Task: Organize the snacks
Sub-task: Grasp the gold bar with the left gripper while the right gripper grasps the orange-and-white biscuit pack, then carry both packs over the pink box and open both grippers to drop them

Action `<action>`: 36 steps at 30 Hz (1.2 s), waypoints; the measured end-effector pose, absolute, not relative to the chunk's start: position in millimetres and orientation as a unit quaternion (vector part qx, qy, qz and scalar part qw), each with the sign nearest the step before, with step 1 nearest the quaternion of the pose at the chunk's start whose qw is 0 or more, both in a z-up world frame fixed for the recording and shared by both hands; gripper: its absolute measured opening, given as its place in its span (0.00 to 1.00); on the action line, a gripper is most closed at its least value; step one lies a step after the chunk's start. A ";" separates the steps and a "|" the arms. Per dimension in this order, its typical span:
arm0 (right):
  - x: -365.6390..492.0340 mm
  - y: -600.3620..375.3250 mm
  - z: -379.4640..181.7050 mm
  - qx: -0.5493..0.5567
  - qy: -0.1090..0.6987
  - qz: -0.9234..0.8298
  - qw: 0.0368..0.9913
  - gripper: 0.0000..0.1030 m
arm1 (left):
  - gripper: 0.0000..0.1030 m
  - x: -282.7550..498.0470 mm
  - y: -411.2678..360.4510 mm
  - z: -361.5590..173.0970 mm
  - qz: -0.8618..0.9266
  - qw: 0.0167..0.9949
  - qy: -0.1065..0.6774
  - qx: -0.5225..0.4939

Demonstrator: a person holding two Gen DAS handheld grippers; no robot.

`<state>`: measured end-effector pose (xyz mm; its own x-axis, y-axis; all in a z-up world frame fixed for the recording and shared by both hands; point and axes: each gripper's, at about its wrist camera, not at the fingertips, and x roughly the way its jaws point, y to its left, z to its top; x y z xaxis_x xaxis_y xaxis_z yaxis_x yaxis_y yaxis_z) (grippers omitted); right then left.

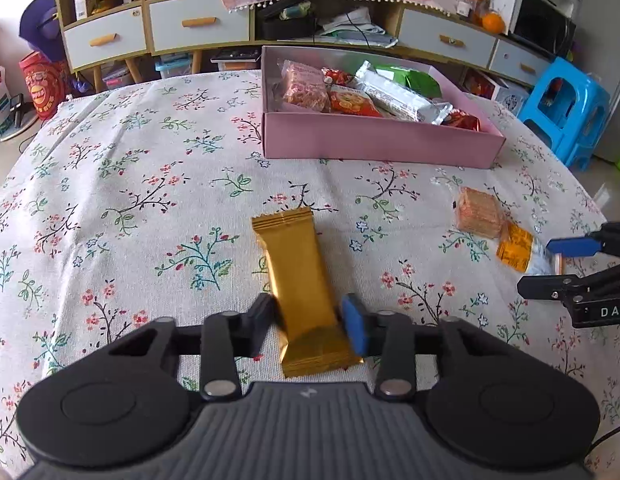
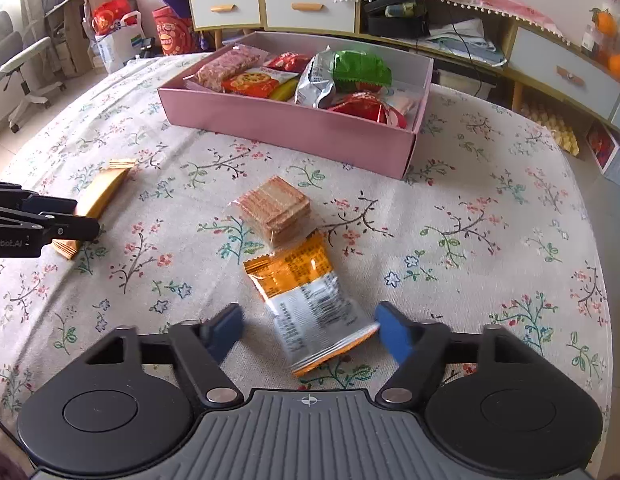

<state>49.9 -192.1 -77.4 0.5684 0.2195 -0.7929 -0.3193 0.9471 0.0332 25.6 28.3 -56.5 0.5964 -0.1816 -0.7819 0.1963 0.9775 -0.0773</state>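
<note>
L gripper (image 1: 310, 320): fingers (image 1: 354, 322) clamped on the gold snack pack (image 1: 299, 280), pads pressing both sides of its near half; pack's far end sticks out ahead of the fingertips, near end lies back toward the gripper body, on the floral-cloth bench (image 1: 129, 200). R gripper (image 2: 310, 330): fingers (image 2: 394, 336) apart w/ the orange-and-silver snack pack (image 2: 307, 300) between them; R pad looks to be at the pack's near corner, L pad clear of it w/ cloth showing in the gap, so not gripped. Pack lies flat, orange end pointing away from the fingertips. Just beyond that end, touching or nearly so, sits a clear-wrapped wafer block (image 2: 275, 210). Well ahead of both sets of fingers is the pink box (image 2: 285, 124), open, holding assorted snacks: red, green, silver packs plus a pink rice-crisp bar. In the R wrist view the L gripper shows off to the L of the fingers, gold pack in it.
</note>
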 end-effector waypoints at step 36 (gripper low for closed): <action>52.8 -215.6 -30.9 0.198 0.489 0.164 0.834 0.38 | 0.25 33.5 33.5 -22.1 -0.140 0.876 0.452 -0.098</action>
